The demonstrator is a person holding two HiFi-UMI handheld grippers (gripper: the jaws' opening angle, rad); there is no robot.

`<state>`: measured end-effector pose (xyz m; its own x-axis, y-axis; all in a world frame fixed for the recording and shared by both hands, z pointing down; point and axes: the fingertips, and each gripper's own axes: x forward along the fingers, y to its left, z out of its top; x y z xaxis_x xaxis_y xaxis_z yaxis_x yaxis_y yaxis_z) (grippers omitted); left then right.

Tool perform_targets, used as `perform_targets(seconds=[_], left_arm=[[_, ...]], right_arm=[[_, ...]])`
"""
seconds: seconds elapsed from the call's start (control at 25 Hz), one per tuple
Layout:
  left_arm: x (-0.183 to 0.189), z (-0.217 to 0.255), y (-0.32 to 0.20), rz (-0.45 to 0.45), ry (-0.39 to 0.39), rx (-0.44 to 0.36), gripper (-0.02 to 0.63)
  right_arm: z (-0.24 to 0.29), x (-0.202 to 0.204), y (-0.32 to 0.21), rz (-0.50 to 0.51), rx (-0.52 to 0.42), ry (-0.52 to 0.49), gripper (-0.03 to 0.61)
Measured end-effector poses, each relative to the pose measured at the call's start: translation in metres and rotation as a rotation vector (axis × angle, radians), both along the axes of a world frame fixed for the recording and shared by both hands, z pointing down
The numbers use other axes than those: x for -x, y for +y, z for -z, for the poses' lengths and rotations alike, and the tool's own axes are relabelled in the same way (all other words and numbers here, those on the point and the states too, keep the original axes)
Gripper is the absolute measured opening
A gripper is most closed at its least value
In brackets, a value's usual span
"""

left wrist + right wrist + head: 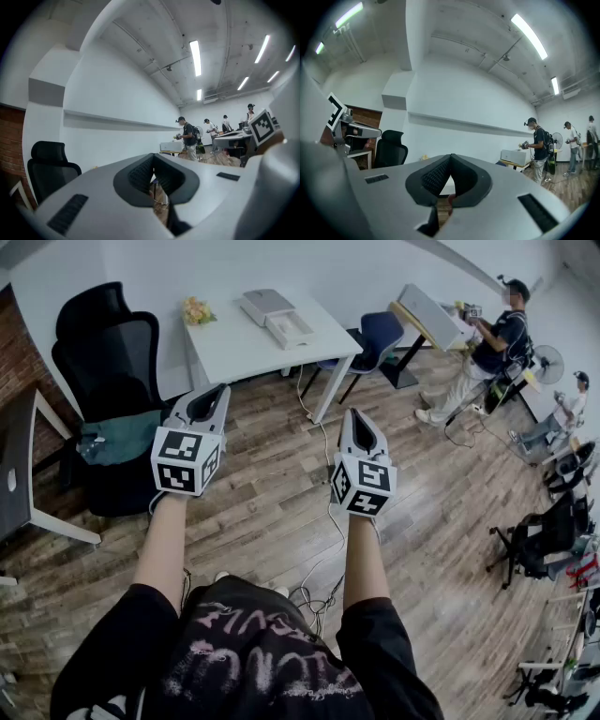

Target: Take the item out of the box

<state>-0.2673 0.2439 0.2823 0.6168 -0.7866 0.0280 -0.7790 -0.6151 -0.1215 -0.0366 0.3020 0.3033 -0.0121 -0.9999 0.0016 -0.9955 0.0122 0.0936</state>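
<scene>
Your left tool [217, 392] is raised in front of you with its jaws pressed fully together and nothing between them; its own view [153, 161] shows the dark pads meeting at the tips. Your right tool [355, 414] is held just beside it at about the same height, and its jaws are also pinched together on nothing [450, 161]. The white box [276, 317] lies on the white surface [234, 348] ahead of you, beyond both tools and well apart from them, toward that surface's far edge. One part of it looks like an open tray, but you cannot make out any item inside. A small yellowish bunch [197, 310] lies at the surface's far left corner. A black office chair [108, 352] stands to the left of the surface, and the wooden floor [281, 512] runs under both your arms.
</scene>
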Motion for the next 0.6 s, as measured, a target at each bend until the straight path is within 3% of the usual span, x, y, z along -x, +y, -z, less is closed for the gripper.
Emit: perform_targets(seconds=[0.6], left_arm=[[0.024, -0.006, -0.004, 0.015, 0.018, 0.02, 0.003]], right_arm=[[-0.002, 0.029, -0.008, 0.056, 0.005, -0.005, 0.009]])
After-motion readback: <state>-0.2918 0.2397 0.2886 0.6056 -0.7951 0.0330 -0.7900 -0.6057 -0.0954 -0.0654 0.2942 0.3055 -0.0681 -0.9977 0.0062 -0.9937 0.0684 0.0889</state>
